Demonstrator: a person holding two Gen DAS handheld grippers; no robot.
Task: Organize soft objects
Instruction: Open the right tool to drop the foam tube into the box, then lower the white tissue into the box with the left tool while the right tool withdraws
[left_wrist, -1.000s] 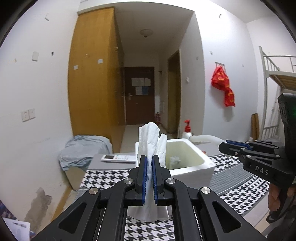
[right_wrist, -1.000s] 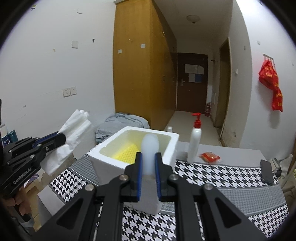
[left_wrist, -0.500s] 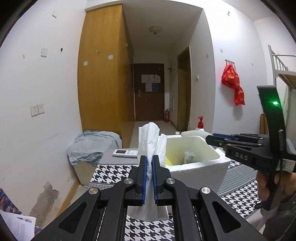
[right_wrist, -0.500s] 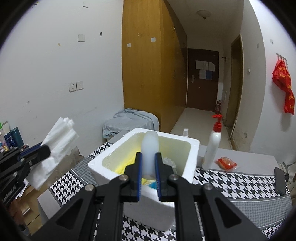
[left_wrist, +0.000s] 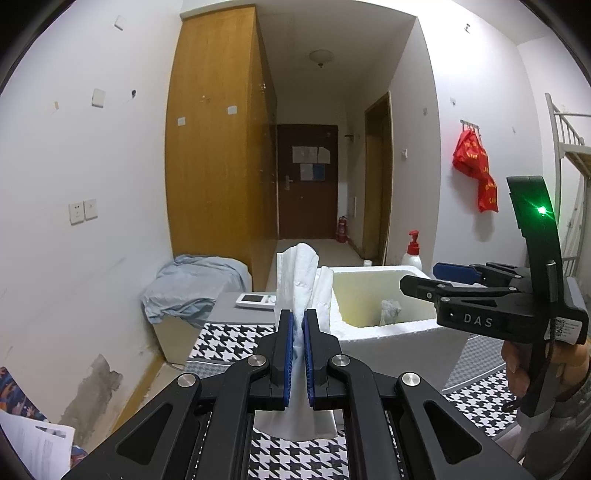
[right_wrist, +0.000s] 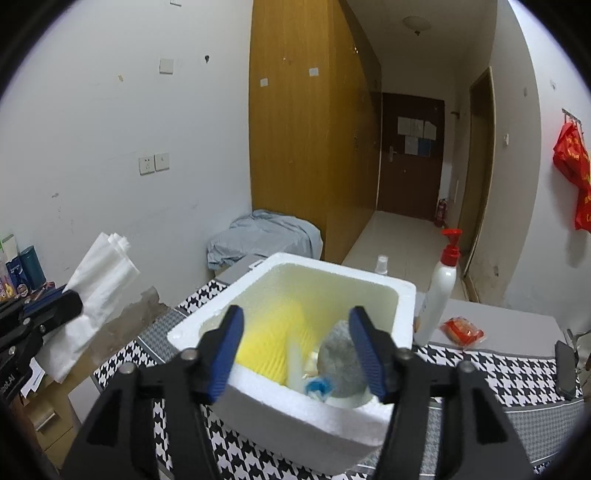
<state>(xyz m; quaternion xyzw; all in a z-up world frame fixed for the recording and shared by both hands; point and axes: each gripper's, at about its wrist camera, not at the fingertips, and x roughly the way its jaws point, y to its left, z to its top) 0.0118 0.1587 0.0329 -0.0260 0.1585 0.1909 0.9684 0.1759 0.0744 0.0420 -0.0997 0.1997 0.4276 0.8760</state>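
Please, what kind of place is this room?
Probably a dormitory or small shared living room. A raised bunk bed frame stands at the right, a tall wooden wardrobe lines the wall, and a short corridor leads to a dark entrance door.

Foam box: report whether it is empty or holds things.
Holds things. In the right wrist view the foam box contains a yellow sponge, a grey ball and a blue-and-white scrap.

Bedroom clutter around the checked table

A pump bottle (right_wrist: 439, 295) with a red top stands on the houndstooth tablecloth (right_wrist: 491, 369), a red packet (right_wrist: 463, 331) just beside it; a grey-blue cloth (left_wrist: 192, 288) lies heaped by the wooden wardrobe (left_wrist: 218, 155), and a red bag (left_wrist: 476, 166) hangs on the wall.
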